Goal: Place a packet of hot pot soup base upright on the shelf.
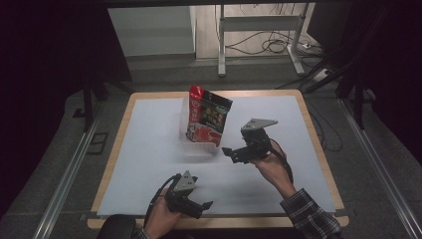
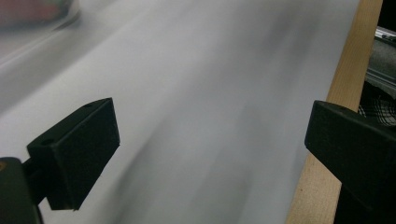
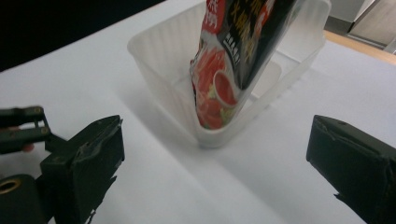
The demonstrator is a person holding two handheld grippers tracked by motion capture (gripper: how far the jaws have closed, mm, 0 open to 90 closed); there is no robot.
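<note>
A snack pouch [image 1: 208, 116] stands tilted inside a clear plastic bin [image 3: 163, 56] near the table's [image 1: 149, 149] middle, so that placing looks done. Both the left claw [image 1: 195, 205] and right claw [image 1: 230, 153] hang apart and empty, near the bin.

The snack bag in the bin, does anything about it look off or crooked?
Yes. The snack bag stands on end in the clear bin, tilted and sticking well above the rim rather than lying inside. Nothing looks spilled or torn.
</note>
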